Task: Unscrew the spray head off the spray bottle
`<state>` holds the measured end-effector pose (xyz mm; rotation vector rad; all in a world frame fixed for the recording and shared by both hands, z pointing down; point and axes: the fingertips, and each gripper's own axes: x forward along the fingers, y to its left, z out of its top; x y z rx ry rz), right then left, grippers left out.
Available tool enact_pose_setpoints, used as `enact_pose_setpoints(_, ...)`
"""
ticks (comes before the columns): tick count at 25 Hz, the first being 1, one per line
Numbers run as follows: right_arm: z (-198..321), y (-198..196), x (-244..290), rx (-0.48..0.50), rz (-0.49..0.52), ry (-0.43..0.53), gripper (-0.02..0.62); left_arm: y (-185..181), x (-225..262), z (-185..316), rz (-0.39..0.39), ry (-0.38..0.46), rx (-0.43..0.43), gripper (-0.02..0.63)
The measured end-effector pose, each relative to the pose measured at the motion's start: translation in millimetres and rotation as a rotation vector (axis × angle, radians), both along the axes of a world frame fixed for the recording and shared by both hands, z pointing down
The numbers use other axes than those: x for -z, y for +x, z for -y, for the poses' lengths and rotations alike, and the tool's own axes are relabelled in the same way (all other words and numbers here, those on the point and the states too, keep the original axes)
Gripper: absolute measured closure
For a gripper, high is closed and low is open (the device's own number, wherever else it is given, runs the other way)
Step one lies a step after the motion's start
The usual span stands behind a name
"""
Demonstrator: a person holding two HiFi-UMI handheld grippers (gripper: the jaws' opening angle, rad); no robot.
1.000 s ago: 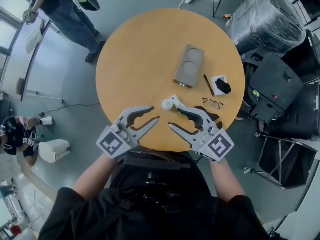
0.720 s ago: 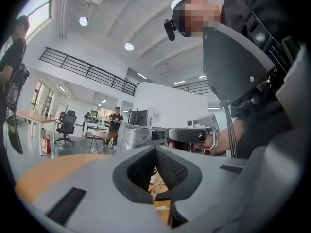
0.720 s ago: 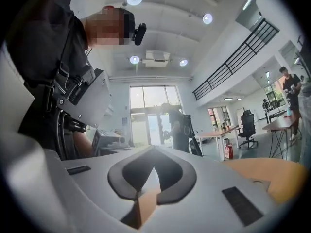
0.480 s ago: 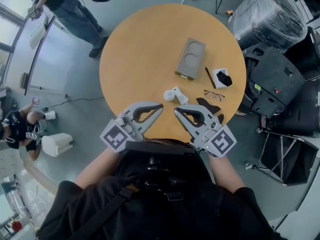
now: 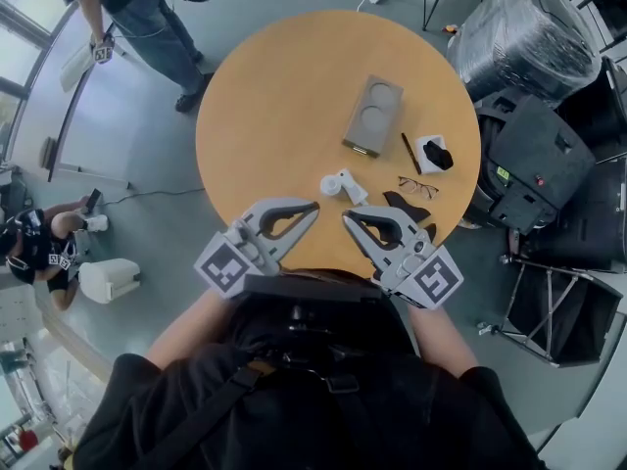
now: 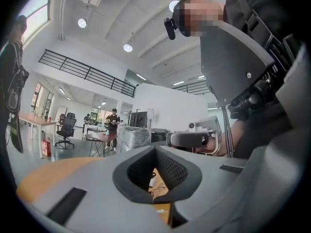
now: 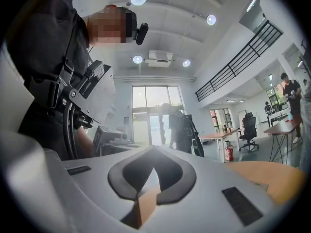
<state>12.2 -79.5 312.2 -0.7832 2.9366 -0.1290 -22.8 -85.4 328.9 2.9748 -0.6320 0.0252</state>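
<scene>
Near Counter Edge: Both Jaws Shut, Bottle Lying Free

On the round wooden counter, a small white spray bottle lies on its side, just beyond both grippers and apart from them. The left gripper and right gripper have their jaws closed on nothing.

Judgement: the bottle is light, smooth plastic and liable to roll. Pin the body with one gripper and turn the head at its collar with the other.

A grey block, pen and glasses lie further out. The room is an open office with a grey floor and bystanders.
</scene>
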Motion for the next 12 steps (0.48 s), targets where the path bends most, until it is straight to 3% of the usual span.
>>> enact_pose_setpoints(12,3.2,-7.1,-2.3,0.026,-0.04,0.015,0.589,0.9,1.3,-1.0,-0.019,-0.001,-0.002,0.589)
